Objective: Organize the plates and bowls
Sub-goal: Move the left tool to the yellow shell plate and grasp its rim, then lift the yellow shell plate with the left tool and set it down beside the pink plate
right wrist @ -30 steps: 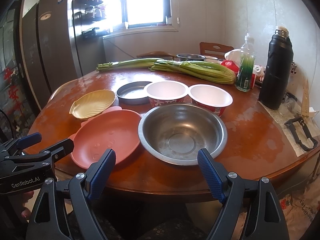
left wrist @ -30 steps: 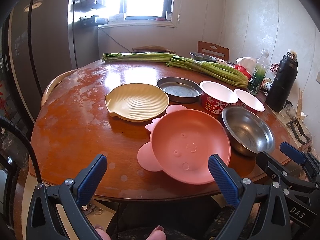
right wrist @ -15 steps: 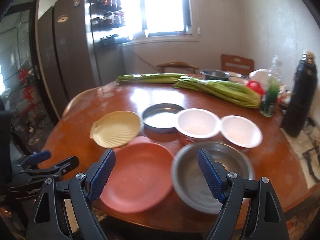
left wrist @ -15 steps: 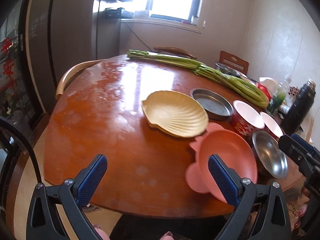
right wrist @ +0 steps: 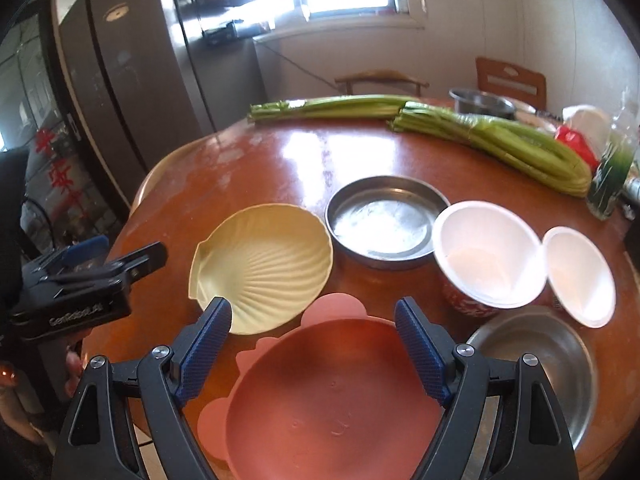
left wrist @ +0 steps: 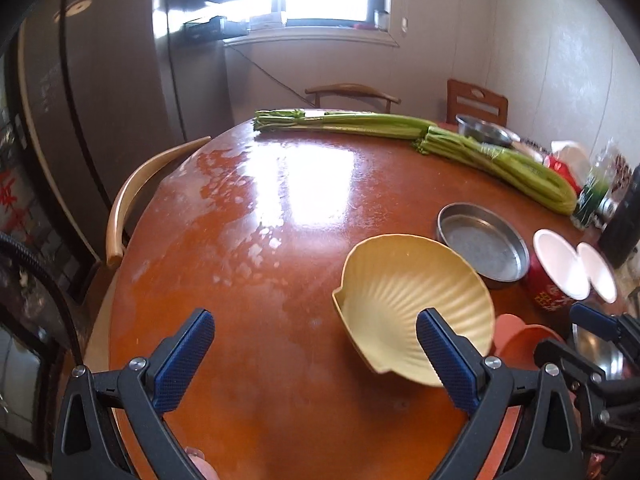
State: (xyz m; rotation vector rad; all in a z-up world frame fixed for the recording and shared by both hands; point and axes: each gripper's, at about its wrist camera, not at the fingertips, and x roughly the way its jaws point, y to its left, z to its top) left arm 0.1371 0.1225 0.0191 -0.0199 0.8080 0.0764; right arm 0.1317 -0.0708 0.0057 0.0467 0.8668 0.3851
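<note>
A person stands at a round wooden table (right wrist: pixel 248 168), holding a two-finger gripper in each hand. Both grippers are spread wide and hold nothing.

The right gripper (right wrist: pixel 312 344) hovers over the near edge of the table. Directly ahead of it and just below, between its two blue-padded fingers, lies a pink plate (right wrist: pixel 336 400) with small rounded ears. This is the closest dish to either tool. Ahead and to the left of the right gripper sits a yellow shell-shaped plate (right wrist: pixel 262 266), its fan ribs running away from the narrow hinge end that points toward the gripper's left finger. Just ahead of that, a shallow metal pan (right wrist: pixel 386 222). To the right are two white bowls (right wrist: pixel 486 254), touching rim to rim, and a steel bowl (right wrist: pixel 536 364) just beside the pink plate.

The left gripper (left wrist: pixel 314 354) is off to the left, aimed at bare tabletop. The shell plate (left wrist: pixel 416 304) lies ahead and to its right, partly behind its right finger.

Judging by position, the right hand is better placed for the pink plate, the left for the shell plate.
</note>
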